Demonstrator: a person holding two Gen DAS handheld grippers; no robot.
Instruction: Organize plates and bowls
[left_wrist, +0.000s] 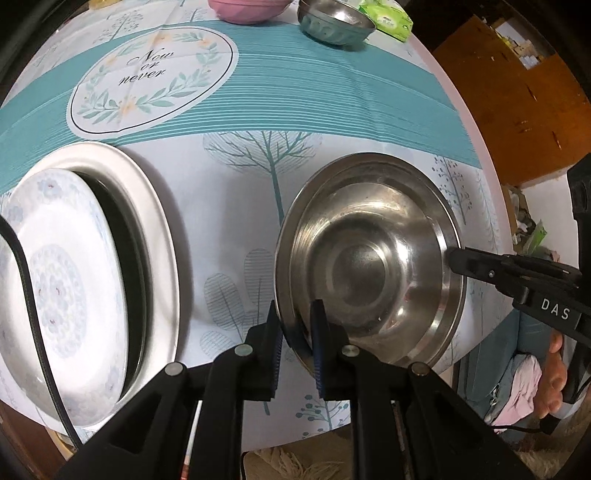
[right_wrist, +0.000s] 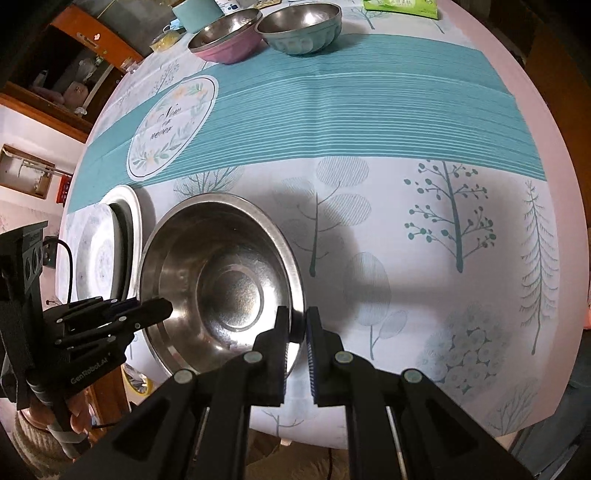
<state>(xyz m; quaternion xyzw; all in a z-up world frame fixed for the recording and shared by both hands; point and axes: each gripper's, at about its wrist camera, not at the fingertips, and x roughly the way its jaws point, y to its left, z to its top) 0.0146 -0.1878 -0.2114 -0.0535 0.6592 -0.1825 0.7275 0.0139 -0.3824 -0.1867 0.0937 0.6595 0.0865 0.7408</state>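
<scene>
So the big steel bowl (left_wrist: 369, 266) is shiny, wide-rimmed, a bit scuffed, with a round flat bottom, and it's empty as far as I can see. It sits on the tablecloth (left_wrist: 332, 110) near the front edge of the table, and both grippers have it by the rim: the left gripper (left_wrist: 297, 332) has its jaws pinching the rim at about 7 o'clock of the bowl in its own view, and the right gripper (right_wrist: 298, 325) is clamped on the opposite rim, at about 4 o'clock in its view. Just to the left of it there's a white plate (left_wrist: 159, 229) with a floral plate (left_wrist: 62, 295) stacked in it, tilted with one edge lifted, dark gap underneath. At the far side of the table, around 12 o'clock, a pink bowl (right_wrist: 225, 40) and a teal bowl (right_wrist: 303, 29) stand side by side, touching or nearly so, both steel inside and both look empty. A green packet (left_wrist: 388, 18) lies just right of the teal one. The right view shows a teal pot (right_wrist: 194, 13) behind the pink bowl and the tree prints on the right half of the cloth, which the left view doesn't get. The left view shows the stacked plates close up, plus a hand (left_wrist: 554, 373) on the right gripper's handle.
</scene>
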